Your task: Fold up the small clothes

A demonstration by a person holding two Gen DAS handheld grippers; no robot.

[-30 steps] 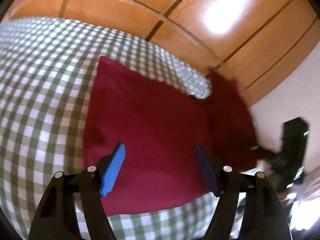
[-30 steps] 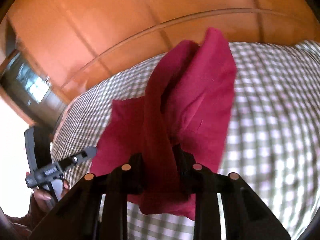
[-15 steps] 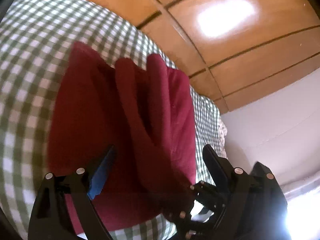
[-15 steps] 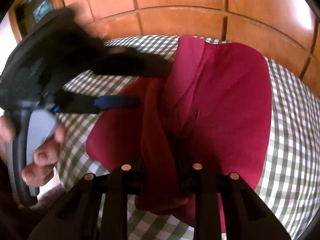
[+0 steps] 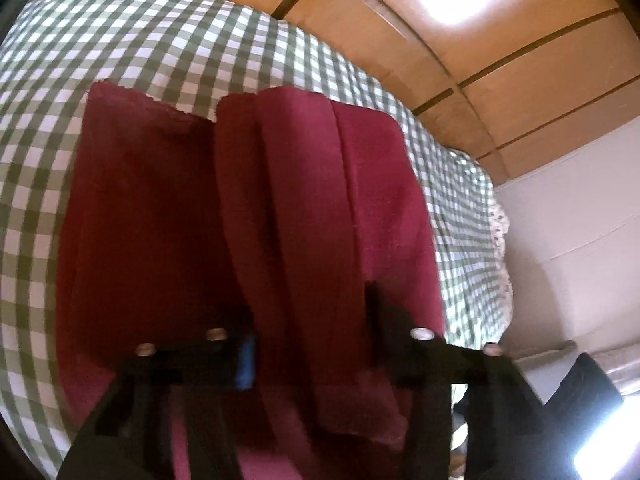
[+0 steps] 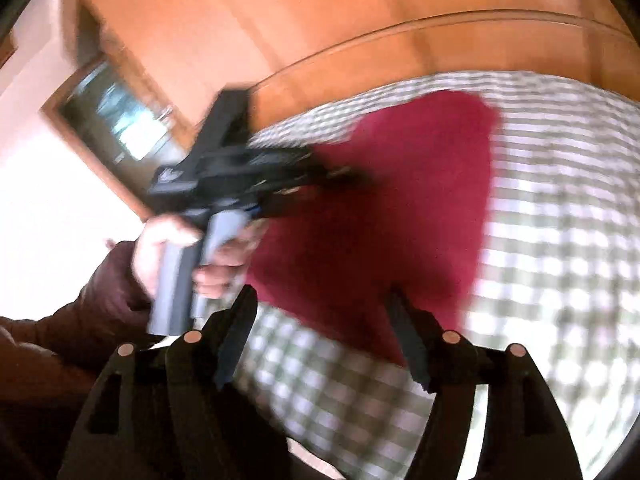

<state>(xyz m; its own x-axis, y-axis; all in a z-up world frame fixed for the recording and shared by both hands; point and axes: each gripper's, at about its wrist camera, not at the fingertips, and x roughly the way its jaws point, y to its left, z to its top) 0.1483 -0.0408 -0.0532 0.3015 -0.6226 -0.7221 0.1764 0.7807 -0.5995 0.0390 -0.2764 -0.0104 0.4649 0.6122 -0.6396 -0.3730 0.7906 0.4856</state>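
A dark red cloth [image 5: 168, 220] lies on the green-and-white checked tablecloth [image 5: 160, 40]. Its right part is folded over in a thick hanging fold [image 5: 320, 240]. My left gripper [image 5: 310, 344] is shut on that fold, the cloth bunched between its fingers. In the right wrist view the red cloth [image 6: 400, 208] lies flat on the checked tablecloth [image 6: 560, 240]. My right gripper [image 6: 320, 340] is open and empty, just in front of the cloth's near edge. The left gripper [image 6: 336, 174] reaches onto the cloth from the left, held by a hand.
A wooden panelled wall [image 5: 440, 60] stands behind the table. A white wall [image 5: 568, 220] is at the right past the tablecloth's lace edge [image 5: 502, 240]. A framed window or cabinet [image 6: 116, 120] is at the left.
My right gripper let go of the red fold, opened and pulled back. My left gripper closed on the fold that the right one had carried over.
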